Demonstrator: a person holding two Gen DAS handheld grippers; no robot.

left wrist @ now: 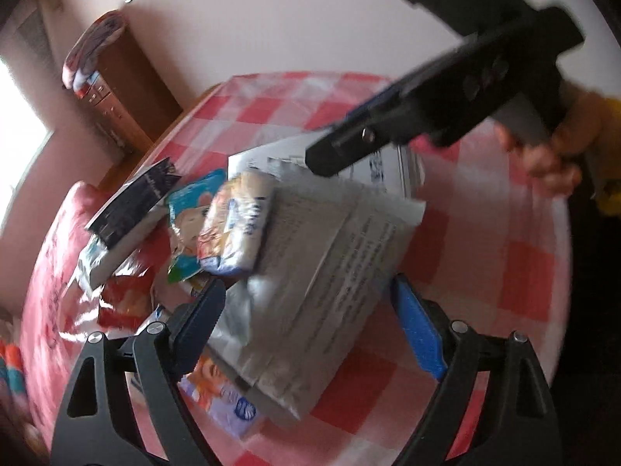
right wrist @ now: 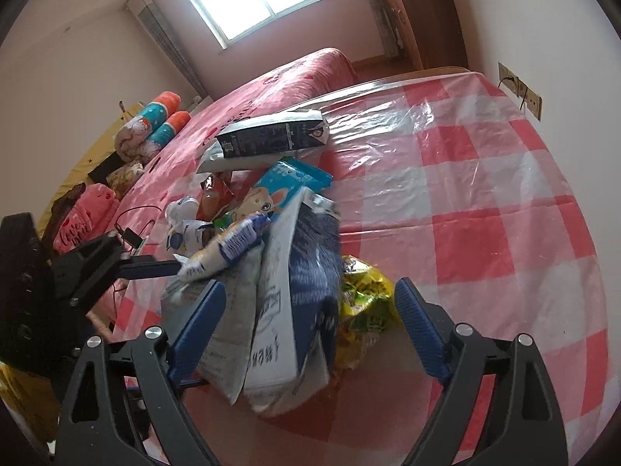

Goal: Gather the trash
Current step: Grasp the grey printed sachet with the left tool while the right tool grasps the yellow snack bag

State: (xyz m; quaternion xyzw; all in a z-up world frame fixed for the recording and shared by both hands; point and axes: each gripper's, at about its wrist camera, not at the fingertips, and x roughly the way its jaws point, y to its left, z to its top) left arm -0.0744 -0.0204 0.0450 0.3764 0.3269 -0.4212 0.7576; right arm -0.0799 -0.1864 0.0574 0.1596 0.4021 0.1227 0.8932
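Note:
A heap of trash lies on the red-and-white checked table [right wrist: 485,194]: a black carton [right wrist: 271,136], a blue cartoon snack pack [right wrist: 279,190], a cream-and-blue bag [right wrist: 229,248], a white-and-blue bag [right wrist: 302,291] and a yellow-green wrapper [right wrist: 365,303]. My right gripper [right wrist: 310,322] is open, its blue pads on either side of the white-and-blue bag without pressing it. My left gripper [left wrist: 310,318] is open astride a grey printed pouch [left wrist: 322,272]. In the left wrist view the right gripper [left wrist: 326,155] reaches over the heap from the upper right, held by a hand [left wrist: 551,155]. A red wrapper [left wrist: 124,299] lies at the left.
A bed with a red cover [right wrist: 271,85] runs along the table's far side, with rolled pillows [right wrist: 155,124] and a phone on a cable [right wrist: 132,237]. A wooden cabinet [left wrist: 116,89] stands by the wall. A wall socket [right wrist: 520,89] sits behind the table.

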